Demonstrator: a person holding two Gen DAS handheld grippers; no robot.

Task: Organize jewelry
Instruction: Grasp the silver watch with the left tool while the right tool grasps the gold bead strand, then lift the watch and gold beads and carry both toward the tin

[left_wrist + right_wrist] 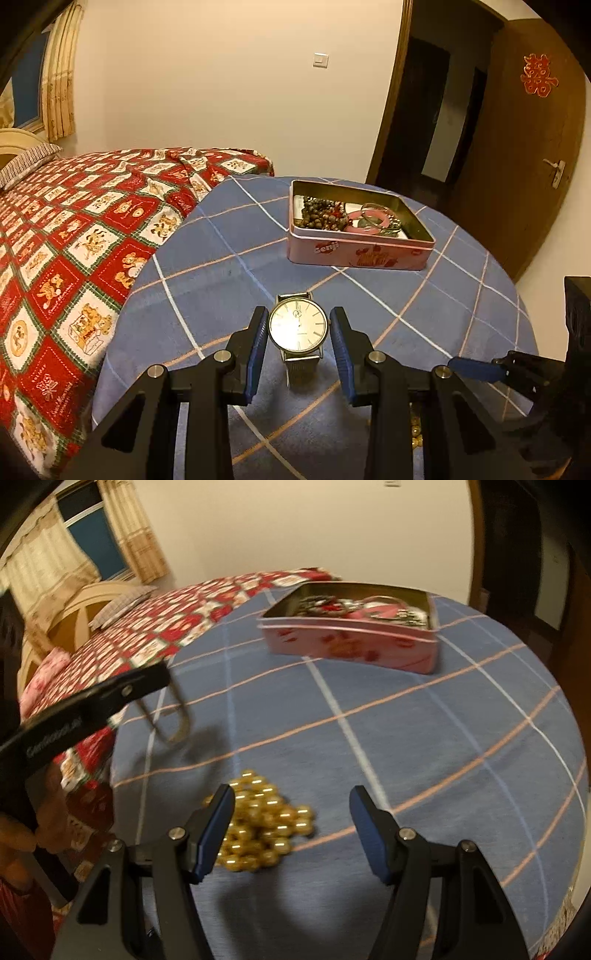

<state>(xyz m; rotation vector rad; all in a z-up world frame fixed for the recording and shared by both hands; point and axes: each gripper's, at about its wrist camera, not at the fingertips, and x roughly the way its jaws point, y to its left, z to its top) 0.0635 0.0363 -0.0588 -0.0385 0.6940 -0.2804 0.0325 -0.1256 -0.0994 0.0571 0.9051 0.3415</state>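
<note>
Silver watch [297,325] sits between the left gripper's [297,328] parted fingers [258,339].

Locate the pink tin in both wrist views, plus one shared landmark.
Left wrist: pink tin sits right of centre, beyond the watch, lid off, jewelry inside.
Right wrist: pink tin sits upper centre-right, far across the table from the gold beads.
Shared landmark: the red patterned bedspread left of the table.
</note>
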